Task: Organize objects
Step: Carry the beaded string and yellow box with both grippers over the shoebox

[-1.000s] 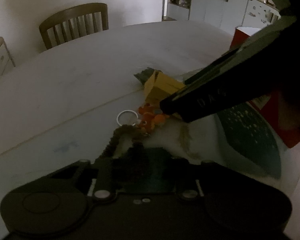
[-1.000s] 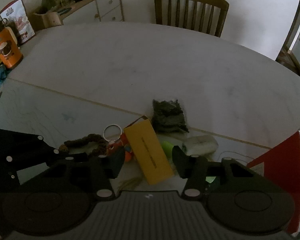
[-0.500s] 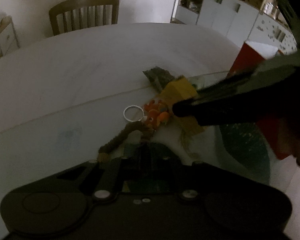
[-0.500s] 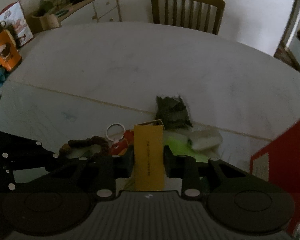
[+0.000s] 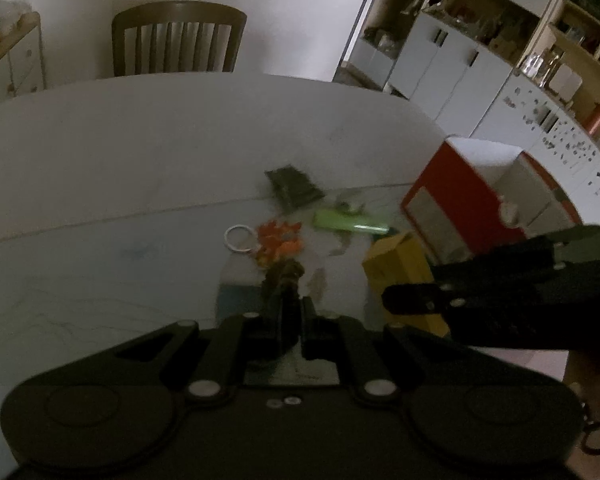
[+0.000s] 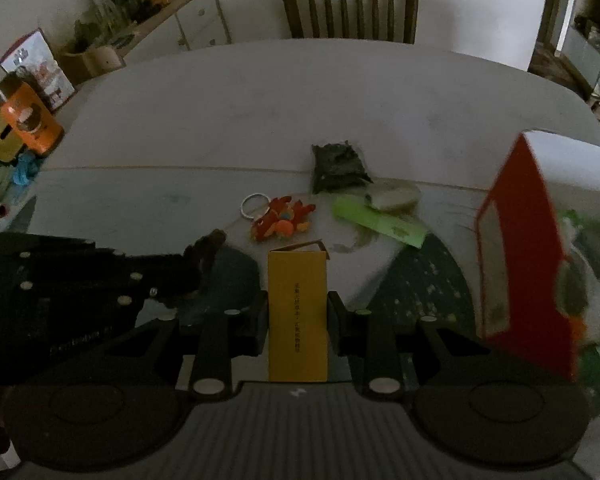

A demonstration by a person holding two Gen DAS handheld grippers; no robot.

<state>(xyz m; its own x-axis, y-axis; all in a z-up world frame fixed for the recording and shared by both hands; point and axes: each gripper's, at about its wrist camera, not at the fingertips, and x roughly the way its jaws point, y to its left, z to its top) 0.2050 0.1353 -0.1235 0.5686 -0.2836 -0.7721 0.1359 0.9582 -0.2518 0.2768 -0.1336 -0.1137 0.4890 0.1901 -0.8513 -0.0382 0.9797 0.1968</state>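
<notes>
My right gripper [image 6: 298, 312] is shut on a yellow box [image 6: 298, 312] and holds it upright above the table; the box also shows in the left wrist view [image 5: 400, 268]. My left gripper [image 5: 286, 312] is shut on a brown fuzzy cord [image 5: 280, 276], also seen in the right wrist view [image 6: 208, 246]. On the table lie an orange keychain toy [image 6: 282, 220] with a white ring [image 6: 254, 204], a green flat packet [image 6: 380, 222], a dark green pouch [image 6: 338, 162] and a pale roll [image 6: 392, 196].
A red box [image 6: 520, 252] with white inside stands open at the right, also seen in the left wrist view [image 5: 456, 208]. A wooden chair [image 6: 350, 4] stands behind the white table [image 6: 260, 100]. A sideboard with clutter [image 6: 140, 20] is at the far left.
My right gripper closed on the yellow box and lifted it off the pile, uncovering the green packet. My left gripper closed on the brown cord and pulled it back from the toy.
</notes>
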